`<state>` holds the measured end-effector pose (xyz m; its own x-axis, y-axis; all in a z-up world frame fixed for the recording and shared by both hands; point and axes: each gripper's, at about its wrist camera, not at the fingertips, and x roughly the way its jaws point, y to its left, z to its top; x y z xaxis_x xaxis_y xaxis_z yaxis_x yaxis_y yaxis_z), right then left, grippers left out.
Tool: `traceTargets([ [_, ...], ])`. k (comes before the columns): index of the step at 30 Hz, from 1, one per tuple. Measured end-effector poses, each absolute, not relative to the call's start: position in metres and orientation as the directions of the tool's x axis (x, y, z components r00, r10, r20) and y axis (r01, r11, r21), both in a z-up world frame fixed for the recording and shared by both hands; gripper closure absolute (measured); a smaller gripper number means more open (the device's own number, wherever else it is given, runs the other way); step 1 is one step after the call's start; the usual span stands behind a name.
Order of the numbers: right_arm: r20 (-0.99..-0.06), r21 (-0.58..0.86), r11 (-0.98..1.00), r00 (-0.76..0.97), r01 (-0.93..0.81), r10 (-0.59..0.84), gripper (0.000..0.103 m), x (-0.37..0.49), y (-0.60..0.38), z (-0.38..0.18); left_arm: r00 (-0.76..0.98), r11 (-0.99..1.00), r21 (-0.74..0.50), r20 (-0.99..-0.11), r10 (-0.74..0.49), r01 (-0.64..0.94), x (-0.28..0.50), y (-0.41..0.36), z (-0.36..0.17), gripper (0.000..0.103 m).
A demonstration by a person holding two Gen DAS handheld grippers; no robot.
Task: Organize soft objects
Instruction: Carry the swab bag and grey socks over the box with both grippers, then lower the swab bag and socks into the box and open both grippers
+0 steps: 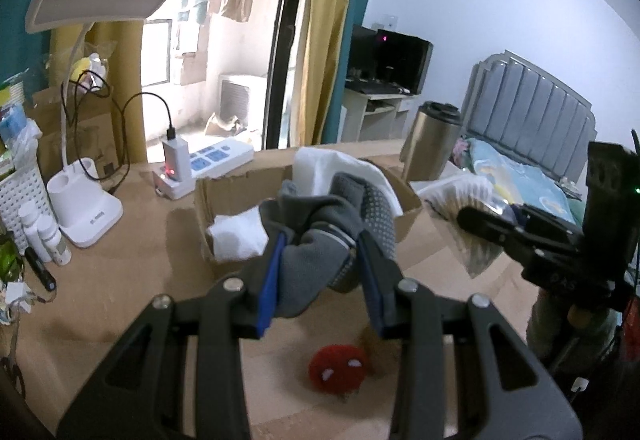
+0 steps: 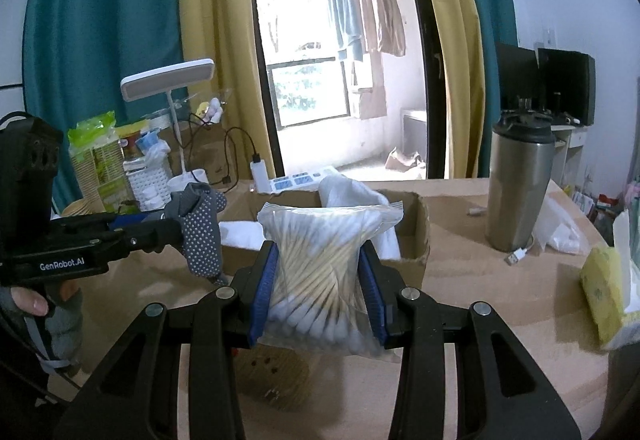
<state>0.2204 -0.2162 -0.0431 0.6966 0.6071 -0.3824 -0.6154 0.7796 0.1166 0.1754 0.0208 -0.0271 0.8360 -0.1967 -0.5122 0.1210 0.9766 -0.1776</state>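
The left gripper has its jaws clenched on a bundle of grey knitted socks with white grip dots, lifted clear of the tan bench and hanging just in front of the open brown cardboard box. Folded white cloth lies inside that box, and more white fabric drapes over its far wall. Below the left gripper a round red plush ball with white marks rests on the bench.

The right gripper has its jaws grasping a clear zip bag packed with wooden-stemmed cotton swabs, held above the bench near the front of the box. A dark round shape on the bench under the bag is probably a woven coaster, though blur hides the detail. A tall stainless steel tumbler with a black lid stands upright to the right of the box, well apart from the bag.
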Motion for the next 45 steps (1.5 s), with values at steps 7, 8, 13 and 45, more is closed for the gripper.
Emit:
traceTargets([
  [7, -0.376, 0.107, 0.776, 0.697, -0.622, 0.611, 0.060, 0.237, -0.211, -0.039, 0.845, 0.979, -0.171, -0.502, -0.184, 0.112, 0.188, 0.023, -0.023, 0.065],
  [8, -0.374, 0.103, 0.774, 0.697, -0.624, 0.612, 0.060, 0.240, -0.209, -0.038, 0.846, 0.979, -0.170, -0.501, -0.181, 0.108, 0.190, 0.024, -0.022, 0.064],
  [13, -0.373, 0.083, 0.774, 0.700, -0.628, 0.609, 0.060, 0.252, -0.204, -0.035, 0.847, 0.981, -0.168, -0.505, -0.167, 0.093, 0.203, 0.029, -0.022, 0.064],
  [45, -0.507, 0.077, 0.815, 0.682, -0.574, 0.528, 0.060, 0.348, -0.164, -0.056, 0.777, 0.974, -0.226, -0.607, -0.168, 0.034, 0.290, 0.065, -0.068, 0.064],
])
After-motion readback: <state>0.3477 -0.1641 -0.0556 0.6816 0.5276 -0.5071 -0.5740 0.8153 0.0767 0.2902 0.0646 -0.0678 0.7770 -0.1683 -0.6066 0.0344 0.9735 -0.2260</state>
